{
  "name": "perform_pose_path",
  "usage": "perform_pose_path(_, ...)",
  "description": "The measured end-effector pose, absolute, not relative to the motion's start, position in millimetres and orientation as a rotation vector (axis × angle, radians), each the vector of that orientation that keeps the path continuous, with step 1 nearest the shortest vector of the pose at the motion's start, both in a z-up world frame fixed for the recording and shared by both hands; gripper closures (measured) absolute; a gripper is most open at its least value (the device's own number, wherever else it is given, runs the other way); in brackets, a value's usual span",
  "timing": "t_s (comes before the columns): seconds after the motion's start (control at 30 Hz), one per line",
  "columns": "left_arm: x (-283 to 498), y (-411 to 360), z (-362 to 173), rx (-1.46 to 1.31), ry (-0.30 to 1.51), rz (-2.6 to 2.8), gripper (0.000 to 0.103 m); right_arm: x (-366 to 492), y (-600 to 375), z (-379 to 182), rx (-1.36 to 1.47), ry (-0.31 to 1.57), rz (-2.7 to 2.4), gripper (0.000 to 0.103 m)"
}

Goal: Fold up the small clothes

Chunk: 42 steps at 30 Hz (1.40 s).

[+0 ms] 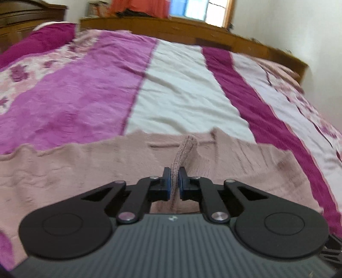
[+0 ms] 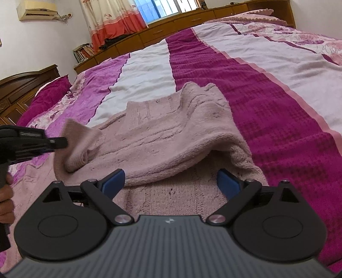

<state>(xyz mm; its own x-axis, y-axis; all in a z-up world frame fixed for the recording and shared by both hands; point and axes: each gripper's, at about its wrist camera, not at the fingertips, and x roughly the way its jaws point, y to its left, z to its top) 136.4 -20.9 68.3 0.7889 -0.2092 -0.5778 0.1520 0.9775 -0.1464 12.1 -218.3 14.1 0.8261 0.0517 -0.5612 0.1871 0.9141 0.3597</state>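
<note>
On the striped bed (image 2: pixel 267 111) lay the pink sweater (image 2: pixel 171 136). My left hand-held gripper (image 1: pixel 174 178), tilted downward, pinched its edge at 9 o'clock; my right hand-held gripper (image 2: pixel 171 181) hovered wide, empty, at 6 o'clock.

My left tongs (image 1: pixel 174 180) are pinched tight on a raised fold of the pale pink knitted sweater (image 1: pixel 89 169), the blue pads (image 1: pixel 168 181) pressing a ribbed ridge of it that stands up between them and runs away from me. The rest of the sweater lies spread flat across the near part of the bed, reaching to both sides of my view. Beyond it stretches the bedspread (image 1: pixel 181 89), striped in purple, white and deep magenta, with flowered pink bands at the edges. A wooden headboard (image 1: pixel 192 30) closes the far end below a window (image 1: pixel 201 10).
</note>
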Motion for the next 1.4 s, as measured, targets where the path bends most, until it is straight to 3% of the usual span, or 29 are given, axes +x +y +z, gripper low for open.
perform_pose_path(0.2,117,19,69,-0.135,0.606,-0.052,0.095,12,-218,15,0.418,0.596,-0.076,0.006)
perform_pose_path(0.47,110,45,33,-0.244,0.756,0.024,0.091,9,-224,18,0.453,0.577,-0.09,0.006)
perform_pose_path(0.6,106,50,35,-0.242,0.744,0.009,0.079,5,-232,19,0.501,0.55,-0.103,0.006)
perform_pose_path(0.97,102,47,34,-0.198,0.755,0.005,0.078,-13,-255,26,0.53,0.529,-0.295,0.006)
perform_pose_path(1.2,95,56,49,-0.207,0.727,-0.013,0.078,16,-283,54,0.532,0.417,-0.177,0.006)
perform_pose_path(1.3,93,58,56,-0.198,0.705,-0.007,0.078,41,-308,56,0.578,0.385,-0.162,0.014)
perform_pose_path(1.4,95,58,60,-0.196,0.696,-0.008,0.078,71,-327,51,0.582,0.446,-0.153,0.029)
